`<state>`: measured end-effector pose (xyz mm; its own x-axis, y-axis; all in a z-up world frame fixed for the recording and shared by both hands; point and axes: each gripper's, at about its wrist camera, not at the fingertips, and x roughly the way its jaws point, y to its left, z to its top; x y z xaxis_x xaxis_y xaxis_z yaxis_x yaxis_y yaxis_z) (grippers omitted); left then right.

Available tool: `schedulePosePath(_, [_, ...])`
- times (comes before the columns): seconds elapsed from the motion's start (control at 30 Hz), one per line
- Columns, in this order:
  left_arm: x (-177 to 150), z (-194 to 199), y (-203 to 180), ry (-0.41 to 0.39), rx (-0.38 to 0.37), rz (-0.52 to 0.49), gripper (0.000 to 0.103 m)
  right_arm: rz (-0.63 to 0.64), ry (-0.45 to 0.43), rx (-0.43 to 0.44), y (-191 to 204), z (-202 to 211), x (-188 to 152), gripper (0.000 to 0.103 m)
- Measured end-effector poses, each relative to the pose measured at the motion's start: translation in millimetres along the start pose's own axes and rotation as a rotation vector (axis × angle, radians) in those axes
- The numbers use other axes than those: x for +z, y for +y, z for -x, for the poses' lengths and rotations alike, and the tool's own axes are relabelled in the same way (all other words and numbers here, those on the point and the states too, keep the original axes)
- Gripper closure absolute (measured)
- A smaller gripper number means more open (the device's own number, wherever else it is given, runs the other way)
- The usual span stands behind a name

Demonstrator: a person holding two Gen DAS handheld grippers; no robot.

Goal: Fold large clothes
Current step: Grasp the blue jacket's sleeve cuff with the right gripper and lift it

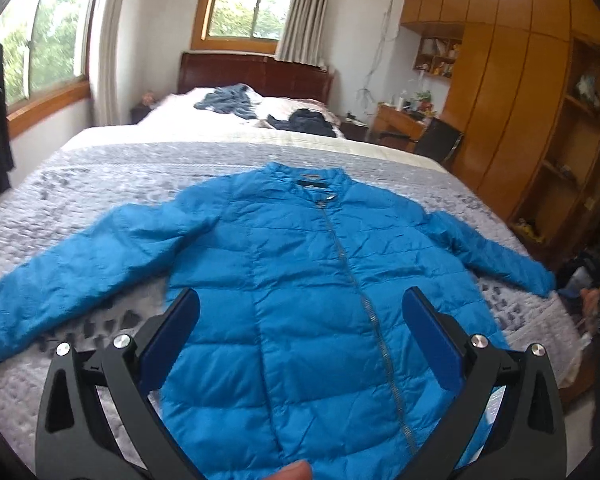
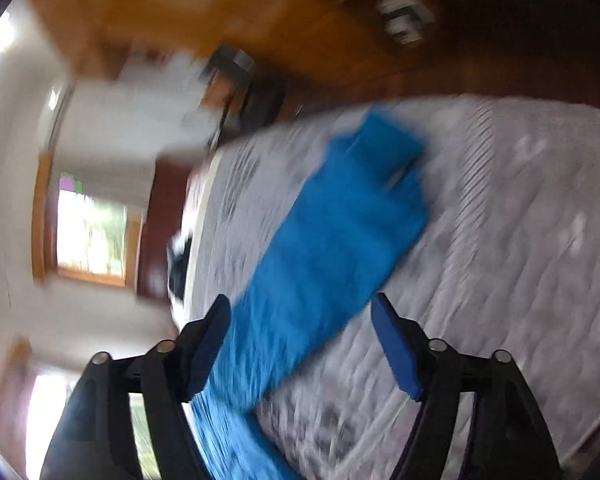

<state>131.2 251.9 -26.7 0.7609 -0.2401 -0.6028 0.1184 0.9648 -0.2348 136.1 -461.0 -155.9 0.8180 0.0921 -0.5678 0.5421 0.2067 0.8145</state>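
1. Blue puffer jacket point(image 1: 300, 280) is laid flat, front side up, on the grey quilted bedspread point(image 1: 100, 184) of the bed.
2. Its long axis is run from the hem at 6 o'clock to the collar point(image 1: 308, 176) at 12 o'clock in the left wrist view; the collar is pointed toward the headboard point(image 1: 256, 74).
3. The sleeves are spread outward: one toward 8 o'clock, the other toward 4 o'clock, its cuff near the bed edge.
4. The zipper point(image 1: 356, 276) is seen closed, slightly right of the centre line.
5. A dark label is seen inside the collar; no writing on it can be read.
6. The left gripper point(image 1: 300, 300) is held over the lower body of the jacket, fingers spread wide, nothing clamped.
7. The right gripper point(image 2: 300, 308) is shown in a heavily blurred view, fingers spread wide, with a blue sleeve point(image 2: 340, 220) lying between and beyond them; contact cannot be determined.
8. Dark clothes point(image 1: 304, 120) are seen near the pillows at 12 o'clock.
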Motion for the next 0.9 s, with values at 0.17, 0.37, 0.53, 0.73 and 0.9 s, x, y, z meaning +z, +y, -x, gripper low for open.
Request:
schedulePosePath(0.17, [9.4,-18.0,8.3,0.006,-0.034,0.038,0.003,-0.093,-0.069,0.022,-38.0,-10.9,30.9,0.027])
schedulePosePath(0.37, [18.6,-39.8,15.6,0.042,-0.101,0.078,0.003,-0.083,-0.054,-0.021,-52.7,-43.3,49.3,0.040])
schedulePosePath(0.53, [26.8,-61.5,16.6,0.089,-0.143,0.110,0.003,-0.002,-0.035,-0.009,-28.2,-63.1,48.6,0.039])
schedulePosePath(0.73, [31.7,-73.4,22.9,0.097,-0.165,0.157,0.003,0.012,-0.031,0.050,-19.3,-75.7,50.6,0.044])
schedulePosePath(0.9, [27.8,-83.3,25.6,0.162,-0.177,0.182,0.003,0.062,-0.043,0.036,-1.9,-80.8,57.6,0.089])
